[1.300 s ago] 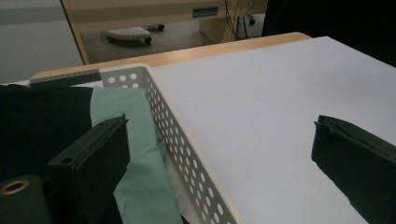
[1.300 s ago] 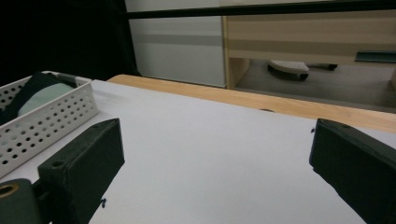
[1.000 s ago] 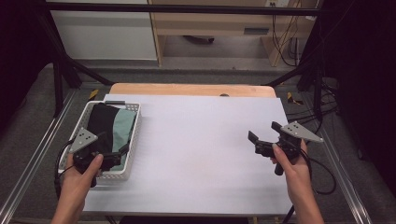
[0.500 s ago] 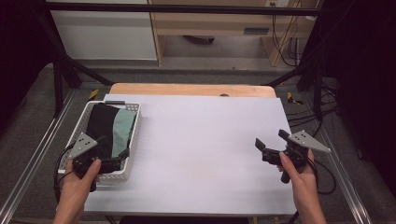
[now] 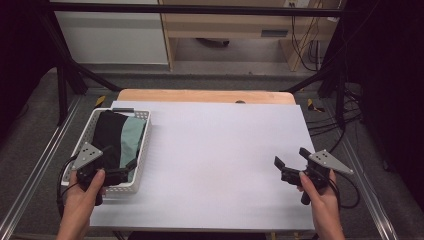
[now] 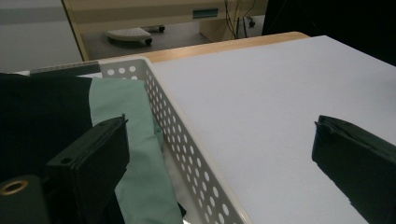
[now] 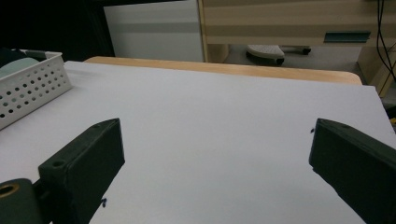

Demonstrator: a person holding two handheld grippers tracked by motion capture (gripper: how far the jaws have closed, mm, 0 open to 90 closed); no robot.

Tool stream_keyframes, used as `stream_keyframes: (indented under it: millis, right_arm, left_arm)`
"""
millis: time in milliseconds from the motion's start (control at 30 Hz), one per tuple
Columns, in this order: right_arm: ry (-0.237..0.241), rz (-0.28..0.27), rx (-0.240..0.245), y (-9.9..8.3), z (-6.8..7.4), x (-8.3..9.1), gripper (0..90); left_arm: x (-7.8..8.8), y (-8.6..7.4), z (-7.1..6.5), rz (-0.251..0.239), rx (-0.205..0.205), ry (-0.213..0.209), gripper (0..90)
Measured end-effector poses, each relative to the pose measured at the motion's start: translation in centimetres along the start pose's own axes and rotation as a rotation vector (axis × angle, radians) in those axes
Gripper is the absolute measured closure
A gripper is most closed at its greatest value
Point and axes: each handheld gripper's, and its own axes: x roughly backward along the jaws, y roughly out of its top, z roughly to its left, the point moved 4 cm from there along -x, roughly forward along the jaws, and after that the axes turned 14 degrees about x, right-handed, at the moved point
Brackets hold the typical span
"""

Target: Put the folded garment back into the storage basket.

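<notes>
A white perforated basket [image 5: 143, 145] stands at the table's left side. It holds a folded black cloth [image 5: 107, 132] and a pale green cloth [image 5: 131, 137] side by side. My left gripper [image 5: 122, 167] hovers at the basket's near end and is open. In the left gripper view, the left gripper [image 6: 219, 126] straddles the basket wall [image 6: 187, 149], one jaw over the green cloth [image 6: 130, 126] beside the black cloth [image 6: 42, 107], the other over the table. My right gripper [image 5: 291, 158] is open and holds nothing above the white surface at the near right. In its own view the right gripper [image 7: 217, 126] has wide-spread jaws.
A white sheet [image 5: 220, 150] covers the table, with a wooden strip [image 5: 200, 96] along the far edge. The basket [image 7: 28, 86] shows far left in the right gripper view. Beyond the table stand cabinets [image 5: 110, 30], and cables [image 5: 345, 115] lie on the floor at right.
My right gripper has drawn back toward the table's near edge and slightly to the right, still open. The left gripper has shifted only a little nearer, staying at the basket's near end.
</notes>
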Motion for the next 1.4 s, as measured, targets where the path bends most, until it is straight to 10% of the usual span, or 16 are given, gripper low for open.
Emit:
stream_keyframes:
  millis: [1400]
  right_arm:
    - [0.11,0.084,0.042,-3.2,3.1,-2.3,4.0]
  left_arm:
    - [-0.4,-0.5,0.2,0.011,0.005,-0.007,4.4]
